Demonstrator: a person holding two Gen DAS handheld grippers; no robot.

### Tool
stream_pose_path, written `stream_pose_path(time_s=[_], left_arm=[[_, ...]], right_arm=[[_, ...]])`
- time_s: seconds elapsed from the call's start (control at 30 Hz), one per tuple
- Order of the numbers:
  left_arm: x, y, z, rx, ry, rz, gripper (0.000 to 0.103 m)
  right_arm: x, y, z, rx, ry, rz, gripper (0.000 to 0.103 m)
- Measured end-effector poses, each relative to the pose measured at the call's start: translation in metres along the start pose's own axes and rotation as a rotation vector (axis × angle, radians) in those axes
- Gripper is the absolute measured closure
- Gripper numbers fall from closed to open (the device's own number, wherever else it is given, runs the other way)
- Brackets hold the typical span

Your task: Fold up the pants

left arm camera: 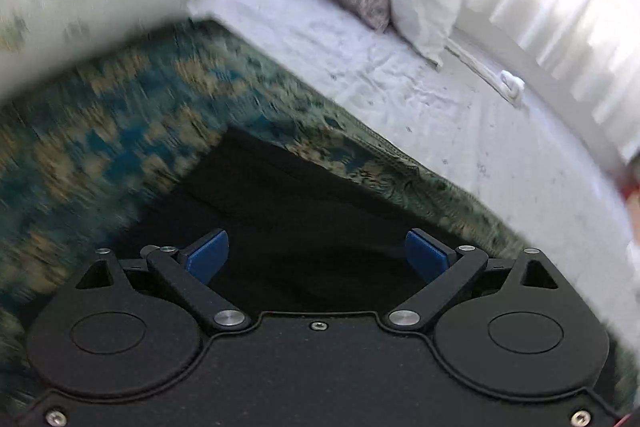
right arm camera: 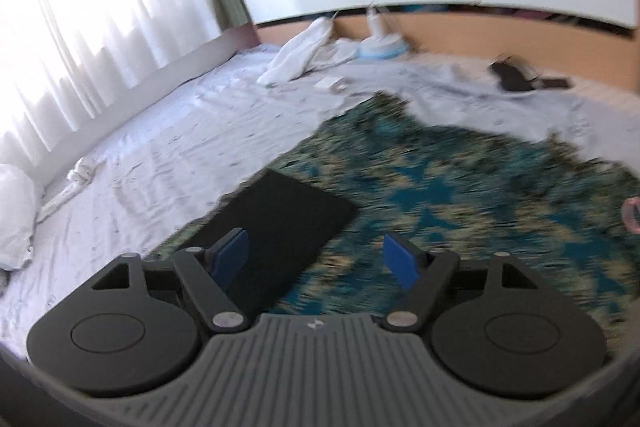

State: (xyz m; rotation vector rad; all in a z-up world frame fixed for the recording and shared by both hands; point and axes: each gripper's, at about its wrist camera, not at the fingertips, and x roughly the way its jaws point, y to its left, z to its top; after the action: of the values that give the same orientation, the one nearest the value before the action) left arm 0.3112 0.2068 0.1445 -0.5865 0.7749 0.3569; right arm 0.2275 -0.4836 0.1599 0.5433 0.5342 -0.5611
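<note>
Low in each frame, left gripper [left arm camera: 318, 257] and right gripper [right arm camera: 316, 259] spread wide, holding nothing. Just past them, mid-frame, black pants [right arm camera: 280, 219] flat in a neat block on the blue-gold blanket [right arm camera: 460, 187]. Looks nearly folded; next, maybe one last fold or just backing away.

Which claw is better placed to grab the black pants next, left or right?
Left, probably. The left claw is open with the black pants directly between its fingers. The right claw, also open, sits off their edge, mostly over the patterned blanket.
</note>
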Motion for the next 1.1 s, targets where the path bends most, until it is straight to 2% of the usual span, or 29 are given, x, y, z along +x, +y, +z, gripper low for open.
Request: stream_pose_path(time_s=[0.1, 0.2, 0.3, 0.43, 0.47, 0.53, 0.7, 0.8, 0.87, 1.0, 1.07, 1.1], left_arm=[[0.043, -0.006, 0.011, -0.076, -0.010, 0.037, 0.007], [0.080, -0.015, 0.014, -0.105, -0.061, 0.144, 0.007], [0.118, -0.021, 0.020, -0.129, -0.038, 0.199, 0.007], [0.159, -0.017, 0.018, -0.201, 0.007, 0.235, 0.005], [0.163, -0.017, 0.016, -0.199, -0.018, 0.245, 0.000], [0.165, -0.020, 0.013, -0.188, -0.073, 0.263, 0.000], [0.176, -0.027, 0.014, -0.191, -0.096, 0.335, 0.000], [0.182, -0.032, 0.017, -0.208, -0.100, 0.384, 0.000], [0.186, -0.036, 0.021, -0.220, -0.092, 0.425, 0.000], [0.196, -0.044, 0.027, -0.213, -0.064, 0.495, 0.000], [0.202, -0.049, 0.028, -0.168, -0.039, 0.520, 0.001], [0.202, -0.051, 0.026, -0.147, -0.036, 0.524, 0.004]], right_arm=[[0.039, 0.024, 0.002, 0.058, 0.046, 0.043, 0.012], [0.087, 0.052, 0.003, 0.100, 0.106, 0.037, 0.010], [0.138, 0.082, -0.004, 0.105, 0.148, 0.007, 0.009], [0.195, 0.121, -0.018, 0.042, 0.190, -0.058, 0.007], [0.208, 0.130, -0.021, 0.028, 0.197, -0.077, 0.007], [0.231, 0.143, -0.023, 0.022, 0.204, -0.092, 0.007], [0.285, 0.163, -0.023, -0.026, 0.223, -0.157, 0.003], [0.310, 0.167, -0.021, -0.060, 0.237, -0.218, 0.003], [0.319, 0.166, -0.018, -0.066, 0.230, -0.226, 0.002], [0.334, 0.169, -0.013, -0.092, 0.268, -0.253, 0.001], [0.337, 0.173, -0.015, -0.122, 0.282, -0.277, 0.015], [0.335, 0.175, -0.015, -0.134, 0.269, -0.301, 0.026]])
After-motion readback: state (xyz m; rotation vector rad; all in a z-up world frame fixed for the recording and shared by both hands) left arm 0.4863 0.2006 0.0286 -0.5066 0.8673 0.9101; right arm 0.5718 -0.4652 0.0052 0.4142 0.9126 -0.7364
